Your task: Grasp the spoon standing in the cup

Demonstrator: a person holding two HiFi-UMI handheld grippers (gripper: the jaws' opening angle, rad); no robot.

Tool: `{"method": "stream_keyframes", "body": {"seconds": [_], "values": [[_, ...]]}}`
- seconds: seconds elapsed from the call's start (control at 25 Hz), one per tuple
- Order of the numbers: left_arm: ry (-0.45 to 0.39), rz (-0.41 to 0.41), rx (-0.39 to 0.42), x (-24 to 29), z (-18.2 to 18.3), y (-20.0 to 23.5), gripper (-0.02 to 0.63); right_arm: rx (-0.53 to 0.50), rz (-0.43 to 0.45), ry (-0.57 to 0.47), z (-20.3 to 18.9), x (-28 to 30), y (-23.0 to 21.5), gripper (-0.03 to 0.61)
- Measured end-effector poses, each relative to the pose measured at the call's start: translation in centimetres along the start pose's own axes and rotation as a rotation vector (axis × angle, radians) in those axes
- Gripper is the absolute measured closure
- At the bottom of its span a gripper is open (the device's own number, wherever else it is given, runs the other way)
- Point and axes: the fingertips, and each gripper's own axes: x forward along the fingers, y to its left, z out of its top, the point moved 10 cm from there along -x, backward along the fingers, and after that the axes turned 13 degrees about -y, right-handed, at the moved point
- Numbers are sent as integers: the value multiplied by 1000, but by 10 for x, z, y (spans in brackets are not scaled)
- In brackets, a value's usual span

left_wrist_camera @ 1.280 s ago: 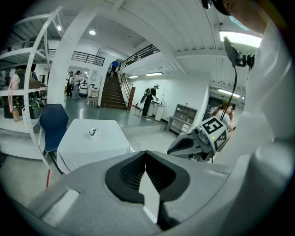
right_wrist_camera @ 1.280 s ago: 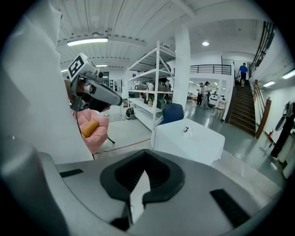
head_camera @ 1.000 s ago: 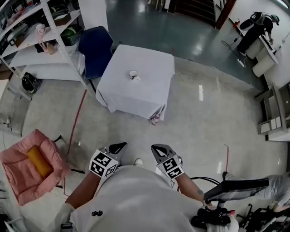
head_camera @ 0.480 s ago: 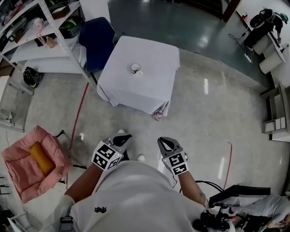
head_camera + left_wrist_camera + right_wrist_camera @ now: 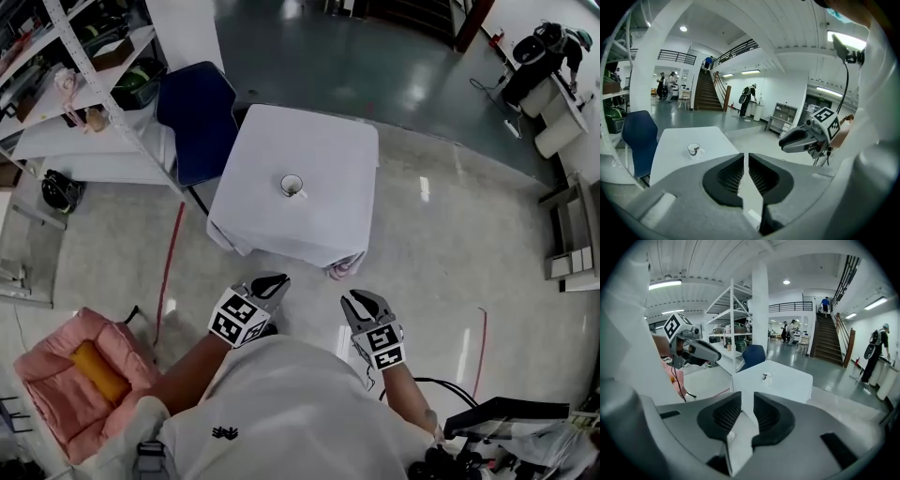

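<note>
A small white cup (image 5: 292,186) with a dark spoon standing in it sits near the middle of a table under a white cloth (image 5: 309,141). The cup also shows far off in the left gripper view (image 5: 694,149) and in the right gripper view (image 5: 766,376). Both grippers are held close to the person's chest, well short of the table. The left gripper (image 5: 272,280) has its jaws together with nothing between them (image 5: 746,157). Only a narrow slit shows between the jaws of the right gripper (image 5: 359,298), and nothing is in it (image 5: 747,397).
A blue chair (image 5: 199,108) stands at the table's left, beside white shelving (image 5: 75,84) with goods on it. A pink padded basket (image 5: 56,375) lies on the floor at lower left. Dark equipment (image 5: 497,422) is at lower right. A person (image 5: 539,52) stands far off.
The person has walked towards the table, which now lies closer and lower in the head view. Both grippers keep their pose by the chest, jaws unchanged.
</note>
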Motion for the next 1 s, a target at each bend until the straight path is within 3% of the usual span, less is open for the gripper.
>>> {"method": "stream_keyframes", "body": {"seconds": [0.16,0.44,0.72,1.0], "values": [[27,-3,26,20,4,70,506,32,-36,6,22,48,-15,483],[105,69,127,86,-12,181,471,25,-74,30,37,113,-43,485],[261,85,268,187,-41,236,459,53,-30,83,35,134,-123,494],[427,129,447,267,-64,256,456,56,10,129,29,139,-220,499]]}}
